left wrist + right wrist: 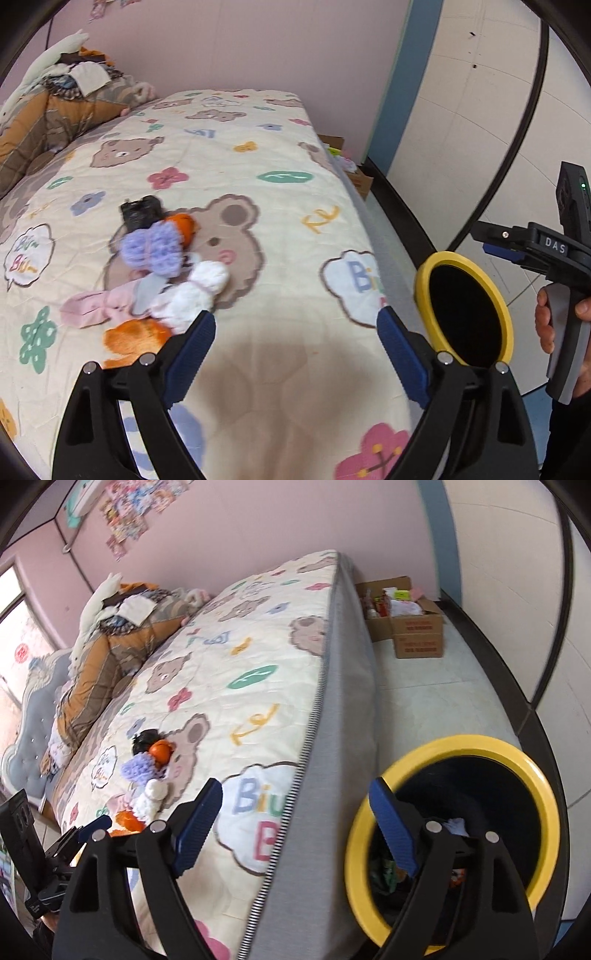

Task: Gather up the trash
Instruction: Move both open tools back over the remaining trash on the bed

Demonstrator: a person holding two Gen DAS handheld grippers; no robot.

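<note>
A heap of small items lies on the bed: a black piece (141,214), a purple knitted piece (151,249), an orange piece (183,227), a white fluffy piece (195,291), a pink piece (96,308) and another orange one (133,339). The heap also shows in the right wrist view (147,771). My left gripper (295,350) is open and empty just right of the heap. My right gripper (295,823) is open and empty, over the bed's edge beside a yellow-rimmed bin (458,753) holding some trash. The bin also shows in the left wrist view (465,314).
The bed has a cream bear-print cover (258,166) and a grey side (347,701). A folded quilt and pillows (48,122) lie at its head. Cardboard boxes (410,624) with items stand on the floor by the pink wall.
</note>
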